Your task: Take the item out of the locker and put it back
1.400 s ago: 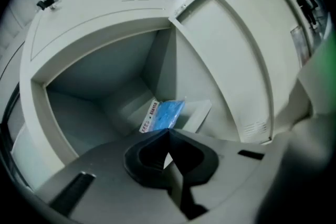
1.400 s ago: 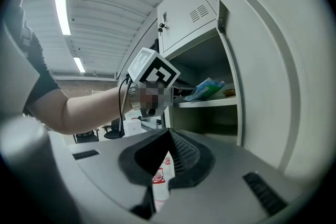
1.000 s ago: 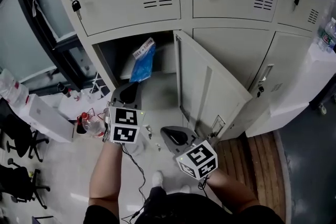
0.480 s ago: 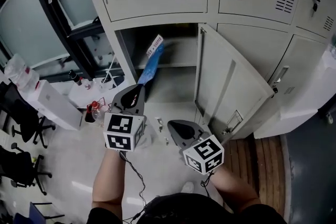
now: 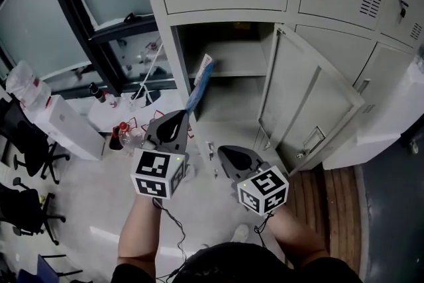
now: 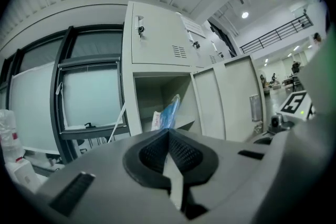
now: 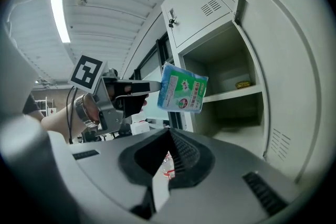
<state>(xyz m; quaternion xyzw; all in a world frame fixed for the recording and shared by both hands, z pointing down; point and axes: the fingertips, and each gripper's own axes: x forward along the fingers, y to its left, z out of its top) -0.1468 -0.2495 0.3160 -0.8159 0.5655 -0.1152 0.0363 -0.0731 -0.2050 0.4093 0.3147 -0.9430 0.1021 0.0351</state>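
A blue and white packet [image 5: 199, 83] sticks up from my left gripper [image 5: 183, 115], which is shut on its lower edge. It hangs in the air just in front of the open locker compartment [image 5: 228, 59], outside it. In the left gripper view the packet [image 6: 168, 112] rises past the closed jaws toward the locker. The right gripper view shows the packet [image 7: 182, 87] flat-on, pinched by the left gripper [image 7: 152, 86]. My right gripper [image 5: 228, 156] is lower and to the right, near the open door [image 5: 311, 103], jaws shut with nothing in them.
A small yellow thing [image 7: 243, 83] lies on the locker's shelf. Bottles [image 5: 121, 136] and a white box [image 5: 63, 129] stand on the floor at left, office chairs [image 5: 23, 162] farther left. A wooden platform [image 5: 331, 192] lies at right. Other locker doors are closed with keys hanging.
The left gripper has rolled, and the packet now shows nearly edge-on in the head view instead of flat. Both grippers have shifted a little before the locker, and the view shows more of its inside.
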